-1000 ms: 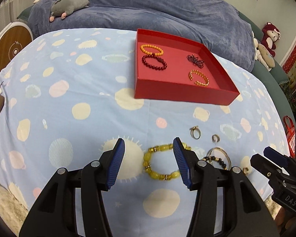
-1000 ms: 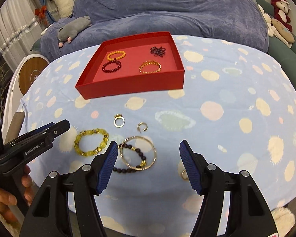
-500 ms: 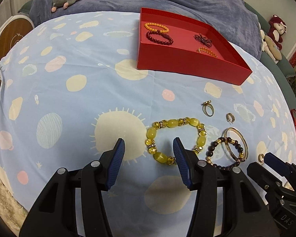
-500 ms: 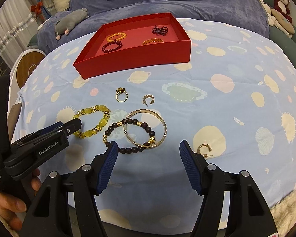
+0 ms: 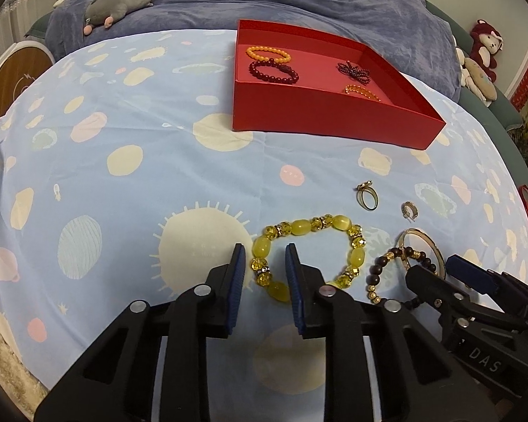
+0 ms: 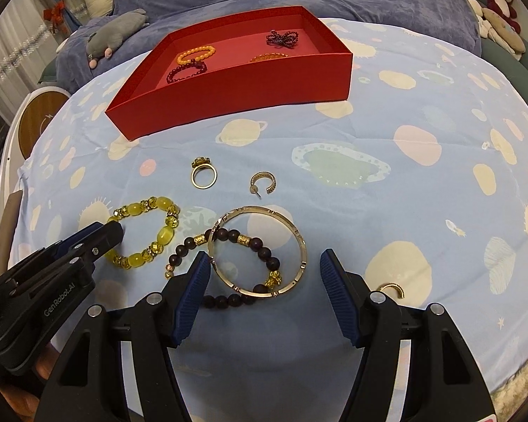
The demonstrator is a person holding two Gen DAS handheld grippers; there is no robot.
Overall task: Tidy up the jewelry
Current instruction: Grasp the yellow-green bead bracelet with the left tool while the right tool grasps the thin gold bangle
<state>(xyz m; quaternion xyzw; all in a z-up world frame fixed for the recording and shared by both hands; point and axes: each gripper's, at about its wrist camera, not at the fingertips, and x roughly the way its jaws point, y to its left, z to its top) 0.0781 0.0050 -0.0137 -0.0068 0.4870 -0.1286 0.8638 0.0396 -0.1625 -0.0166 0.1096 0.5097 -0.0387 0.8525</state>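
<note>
A yellow bead bracelet (image 5: 309, 249) (image 6: 148, 232) lies on the blue patterned cloth. My left gripper (image 5: 265, 256) is open but narrowed, its fingers straddling the bracelet's near-left side without clamping it. A gold bangle (image 6: 258, 251) overlaps a dark bead bracelet (image 6: 225, 267); my right gripper (image 6: 262, 260) is open wide around the bangle. A gold ring (image 6: 203, 173) (image 5: 366, 195), a hoop earring (image 6: 263, 183) (image 5: 410, 209) and a second earring (image 6: 390, 290) lie loose. The red tray (image 5: 334, 116) (image 6: 236, 84) holds several bracelets.
A blue-grey sofa with a grey plush toy (image 5: 119, 1) and other stuffed animals (image 5: 482, 56) stands behind the table. A round wooden disc (image 5: 16, 74) sits at the left. The table's edge runs close under both grippers.
Both grippers have moved forward and down toward the jewelry. The left jaws have narrowed around the yellow bracelet's side. The right jaws now flank the gold bangle.
</note>
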